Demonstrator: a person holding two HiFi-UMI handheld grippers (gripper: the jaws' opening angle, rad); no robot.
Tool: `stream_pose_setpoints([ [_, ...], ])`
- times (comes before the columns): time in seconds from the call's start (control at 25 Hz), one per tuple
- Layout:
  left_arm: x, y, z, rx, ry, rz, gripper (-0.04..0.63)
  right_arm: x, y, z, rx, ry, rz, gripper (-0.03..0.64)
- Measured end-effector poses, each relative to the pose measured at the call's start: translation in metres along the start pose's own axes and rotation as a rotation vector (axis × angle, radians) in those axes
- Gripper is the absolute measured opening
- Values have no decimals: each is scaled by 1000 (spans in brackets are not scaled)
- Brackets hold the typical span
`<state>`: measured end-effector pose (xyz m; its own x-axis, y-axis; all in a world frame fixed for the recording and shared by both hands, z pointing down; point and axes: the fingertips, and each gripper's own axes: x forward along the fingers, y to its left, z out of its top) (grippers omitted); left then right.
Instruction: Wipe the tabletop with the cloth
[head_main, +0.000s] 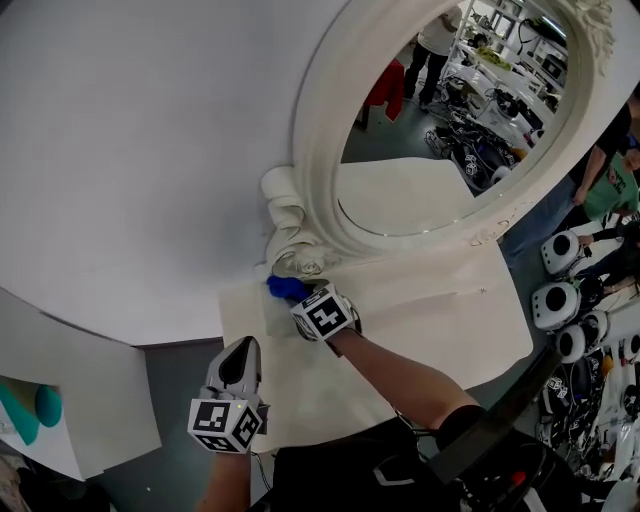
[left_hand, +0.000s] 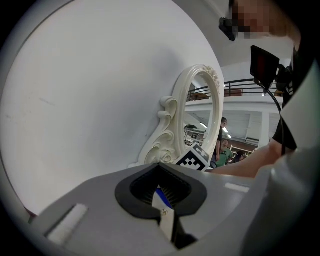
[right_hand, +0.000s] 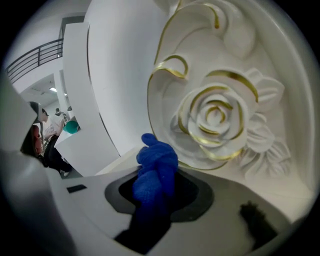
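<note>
A bunched blue cloth (head_main: 286, 288) sticks out of my right gripper (head_main: 296, 296), which is shut on it. The cloth rests at the back left of the cream tabletop (head_main: 440, 325), right against the foot of the ornate white mirror frame (head_main: 300, 215). In the right gripper view the cloth (right_hand: 156, 167) rises between the jaws of the right gripper (right_hand: 154, 186), just in front of a carved rose with gold trim (right_hand: 216, 117). My left gripper (head_main: 240, 354) hovers over the table's front left corner, shut and holding nothing; in its own view the left gripper (left_hand: 163, 196) points toward the mirror.
The big oval mirror (head_main: 450, 110) stands along the table's back edge against a white wall (head_main: 130, 150). A white panel with teal objects (head_main: 40, 408) lies lower left. White round-headed devices (head_main: 556, 300) and people stand at the right.
</note>
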<state>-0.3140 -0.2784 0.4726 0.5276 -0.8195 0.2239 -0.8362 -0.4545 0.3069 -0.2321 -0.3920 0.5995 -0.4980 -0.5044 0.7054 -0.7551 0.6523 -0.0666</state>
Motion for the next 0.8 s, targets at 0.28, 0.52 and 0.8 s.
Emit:
stream_pose_setpoints([
  [0.28, 25, -34, 4, 30, 0, 1, 8, -20, -39, -18, 35, 2, 0, 132],
  [0.52, 53, -75, 6, 41, 8, 2, 9, -43, -81, -39, 67, 14, 13, 132],
  [0.8, 85, -128, 9, 40, 16, -16, 9, -79, -142, -66, 122, 22, -19, 132],
])
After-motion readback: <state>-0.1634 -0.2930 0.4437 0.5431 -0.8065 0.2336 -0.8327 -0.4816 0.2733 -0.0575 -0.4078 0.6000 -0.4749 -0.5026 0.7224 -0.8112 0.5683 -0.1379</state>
